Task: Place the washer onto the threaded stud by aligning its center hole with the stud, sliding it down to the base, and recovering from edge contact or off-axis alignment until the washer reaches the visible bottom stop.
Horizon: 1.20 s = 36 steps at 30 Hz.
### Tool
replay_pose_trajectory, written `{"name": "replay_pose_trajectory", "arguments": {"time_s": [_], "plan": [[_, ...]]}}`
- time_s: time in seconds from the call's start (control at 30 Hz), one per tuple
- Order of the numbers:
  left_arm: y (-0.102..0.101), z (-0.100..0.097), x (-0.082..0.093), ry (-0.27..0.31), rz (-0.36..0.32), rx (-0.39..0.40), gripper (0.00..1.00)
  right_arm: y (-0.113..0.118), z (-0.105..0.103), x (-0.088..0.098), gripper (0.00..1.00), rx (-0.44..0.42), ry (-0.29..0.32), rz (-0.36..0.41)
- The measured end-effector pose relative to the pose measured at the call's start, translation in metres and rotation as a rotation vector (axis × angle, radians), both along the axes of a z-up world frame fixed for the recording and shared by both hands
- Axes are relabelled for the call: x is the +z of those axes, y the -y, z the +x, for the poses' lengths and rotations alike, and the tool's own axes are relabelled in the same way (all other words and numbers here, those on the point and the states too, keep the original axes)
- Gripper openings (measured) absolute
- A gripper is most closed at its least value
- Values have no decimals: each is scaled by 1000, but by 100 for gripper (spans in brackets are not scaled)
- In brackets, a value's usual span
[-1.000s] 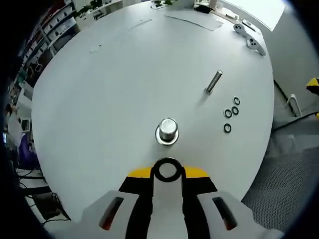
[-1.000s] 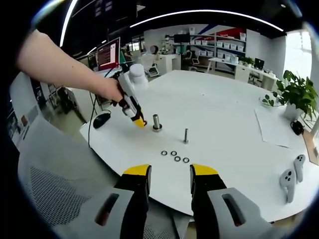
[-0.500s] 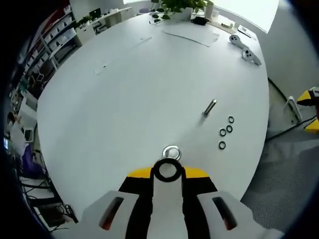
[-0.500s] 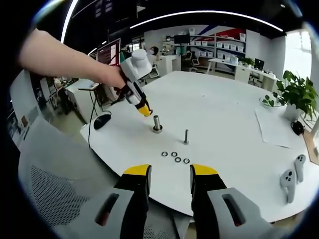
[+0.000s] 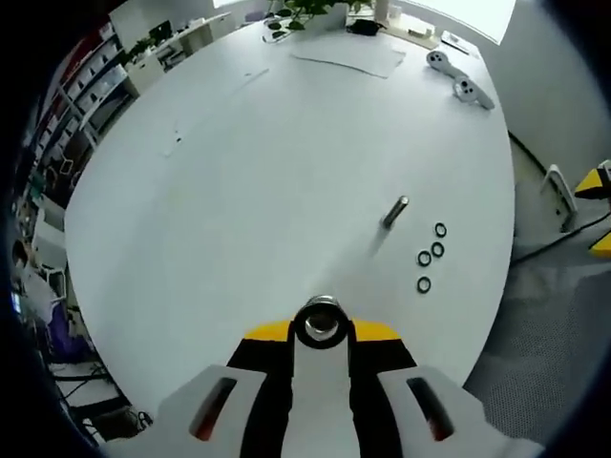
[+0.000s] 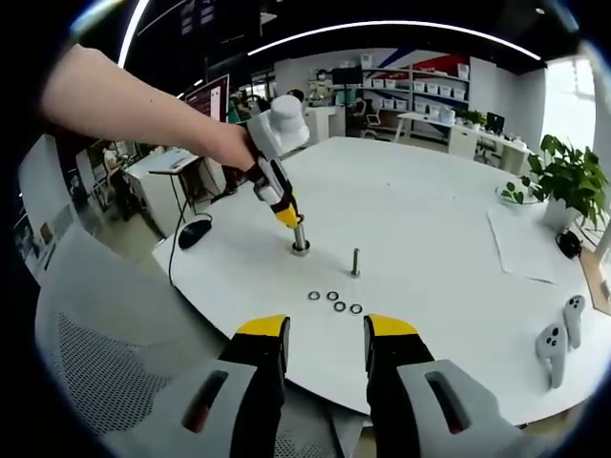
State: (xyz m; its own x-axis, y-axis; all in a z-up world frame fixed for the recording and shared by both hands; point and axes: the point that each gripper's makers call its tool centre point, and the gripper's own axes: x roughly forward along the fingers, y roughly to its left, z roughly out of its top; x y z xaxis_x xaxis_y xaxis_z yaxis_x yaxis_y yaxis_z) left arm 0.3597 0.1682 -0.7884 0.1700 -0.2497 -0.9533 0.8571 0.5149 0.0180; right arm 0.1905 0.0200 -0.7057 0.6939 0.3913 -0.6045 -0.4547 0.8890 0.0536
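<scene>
stud (image 6: 300, 236): shiny metal | washer (image 5: 321, 324): dark, glossy | table (image 5: 267, 162): matt white

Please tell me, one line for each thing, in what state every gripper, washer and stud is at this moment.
left gripper: shut on washer, right above the stud.
washer: held flat, over the stud's top, not at the base.
threaded stud: upright on the white table.
second stud: upright, bare.
loose washers: flat on the table.
right gripper: open, holding nothing.

left gripper (image 6: 288, 216) pointing steeply downward, jaws pinching closed; right gripper (image 6: 325, 329) hanging level, jaws standing parted, gripping nothing.
</scene>
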Motion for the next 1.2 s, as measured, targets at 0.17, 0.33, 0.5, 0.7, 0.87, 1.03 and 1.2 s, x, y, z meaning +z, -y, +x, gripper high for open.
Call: {"name": "replay_pose_trajectory", "arguments": {"time_s": [0.17, 0.33, 0.5, 0.7, 0.87, 1.03, 1.2], "plan": [[0, 0, -6, -2, 34, -34, 19, 0, 0, 0, 34, -2, -1, 1], [1, 2, -12, -11, 44, -38, 19, 0, 0, -1, 34, 0, -4, -1], [0, 2, -21, -17, 76, -63, 19, 0, 0, -1, 34, 0, -6, -3], [1, 3, -36, -27, 100, -72, 19, 1, -1, -1, 34, -3, -8, -4], [0, 3, -47, -38, 110, -56, 19, 1, -1, -2, 34, -2, -12, -6], [1, 0, -57, -41, 124, -64, 19, 1, -1, -3, 34, 3, -15, -12], [3, 2, -55, -39, 123, -61, 20, 2, -1, -2, 33, -4, -13, -9]]}}
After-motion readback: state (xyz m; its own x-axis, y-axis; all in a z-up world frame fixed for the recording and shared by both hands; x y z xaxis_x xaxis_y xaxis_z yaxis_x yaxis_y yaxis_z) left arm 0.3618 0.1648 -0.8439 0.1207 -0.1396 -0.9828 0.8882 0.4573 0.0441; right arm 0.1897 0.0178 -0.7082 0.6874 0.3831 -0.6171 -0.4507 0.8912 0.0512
